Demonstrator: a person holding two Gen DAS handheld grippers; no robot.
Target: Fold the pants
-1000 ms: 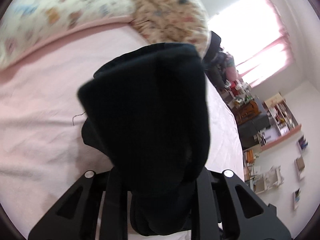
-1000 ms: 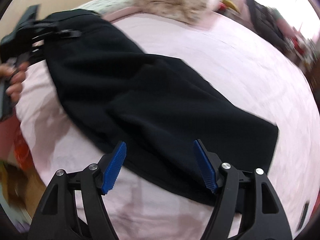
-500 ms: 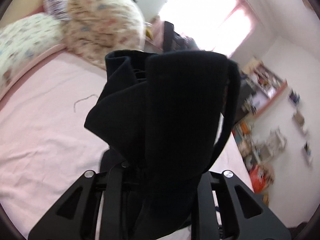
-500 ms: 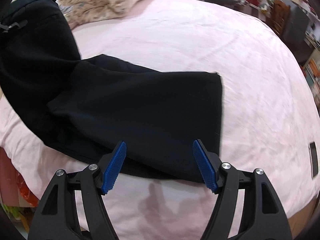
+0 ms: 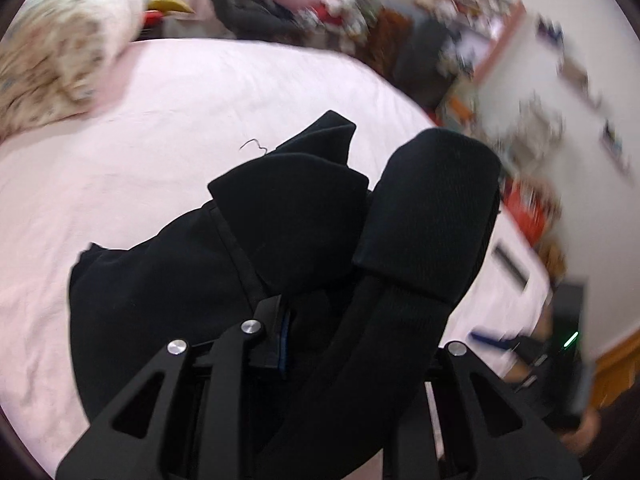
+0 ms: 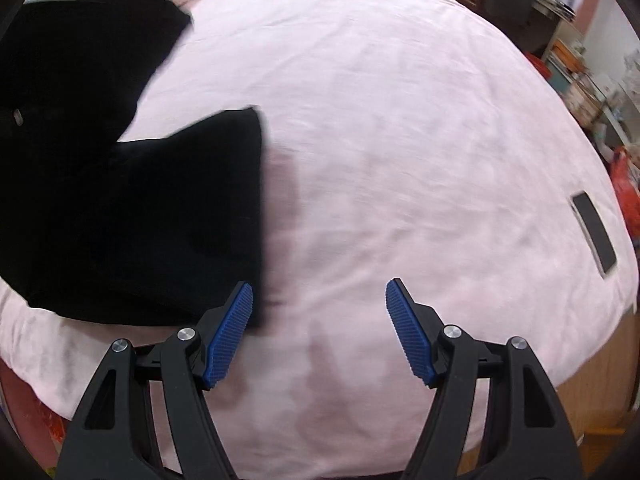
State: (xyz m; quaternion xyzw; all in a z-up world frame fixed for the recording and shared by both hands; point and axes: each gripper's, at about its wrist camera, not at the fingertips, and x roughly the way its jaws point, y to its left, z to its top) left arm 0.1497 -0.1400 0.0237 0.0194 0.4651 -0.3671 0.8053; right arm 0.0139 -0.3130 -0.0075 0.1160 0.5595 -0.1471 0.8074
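Black pants point(image 5: 248, 280) pinched in left gripper point(image 5: 320, 344) fingers; right gripper point(image 6: 319, 320) fingers spread above pink bedsheet point(image 6: 400, 140).

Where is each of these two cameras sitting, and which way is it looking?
Left wrist: rides the left gripper, looking down along its jaws, shut on the black pants, across the pink bed; the right gripper shows at lower right.
Right wrist: rides the right gripper, looking steeply down at the bed; its blue jaws stand open and empty, pants at left.
Both share the pants, the bed and the dark flat device.
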